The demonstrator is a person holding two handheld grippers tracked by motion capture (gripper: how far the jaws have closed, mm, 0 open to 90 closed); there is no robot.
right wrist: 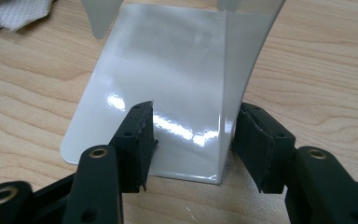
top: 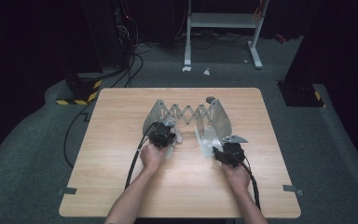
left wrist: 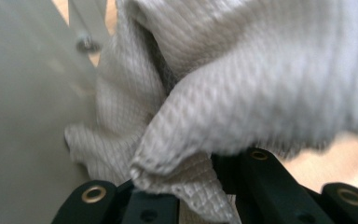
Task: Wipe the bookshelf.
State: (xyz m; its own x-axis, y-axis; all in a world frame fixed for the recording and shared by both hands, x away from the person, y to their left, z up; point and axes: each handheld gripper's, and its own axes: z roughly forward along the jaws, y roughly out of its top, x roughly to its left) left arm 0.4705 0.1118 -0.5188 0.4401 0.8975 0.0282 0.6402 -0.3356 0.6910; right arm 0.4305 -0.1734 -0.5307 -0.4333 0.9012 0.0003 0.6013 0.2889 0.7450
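Observation:
A grey metal expanding rack (top: 189, 113) with a scissor lattice stands mid-table, an upright plate at each end. My left gripper (top: 164, 134) is at the left end plate (left wrist: 23, 116) and is shut (left wrist: 200, 186) on a bunched white cloth (left wrist: 242, 84) that lies against that plate. The cloth (top: 177, 138) pokes out beside the gripper in the high view. My right gripper (top: 218, 150) is at the right end. In its own view it (right wrist: 193, 135) stands open astride the near edge of the upright plate (right wrist: 247, 56). Its left pad rests on the glossy base plate (right wrist: 158, 70).
The wooden table (top: 121, 186) has bare room in front and to both sides of the rack. A small dark round thing (top: 210, 99) sits at the table's far edge. On the floor behind stand a white frame (top: 223, 21) and a black post base with hazard stripes (top: 81, 91).

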